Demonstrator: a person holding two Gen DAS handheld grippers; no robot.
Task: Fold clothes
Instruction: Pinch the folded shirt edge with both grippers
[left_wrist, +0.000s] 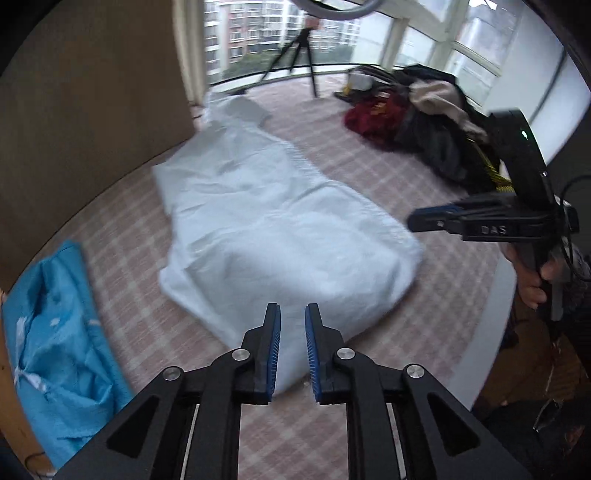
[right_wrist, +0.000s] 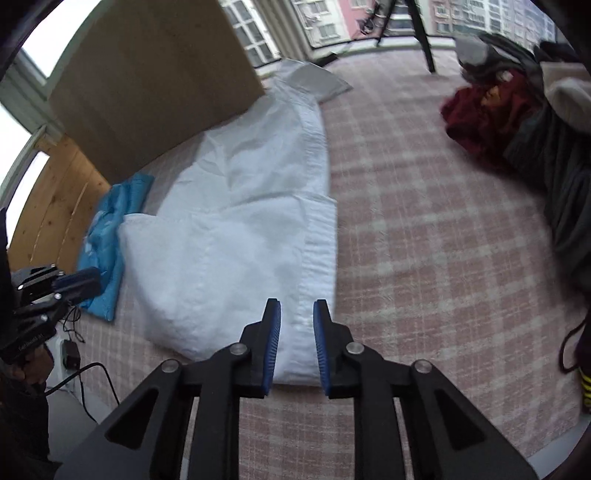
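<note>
The white shirt (right_wrist: 240, 221) lies folded on the checked bed (right_wrist: 424, 221) (blue cloth (right_wrist: 107, 240) at its nine o'clock). Left tool (left_wrist: 292, 347) and right tool (right_wrist: 296, 347) hang above its near edge, slightly apart, holding nothing.

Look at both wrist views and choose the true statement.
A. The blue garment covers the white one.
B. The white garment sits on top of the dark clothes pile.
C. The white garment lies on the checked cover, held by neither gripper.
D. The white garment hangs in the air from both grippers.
C: the white garment lies flat on the checked cover, and there is an empty gap in the left gripper and the right gripper.
</note>
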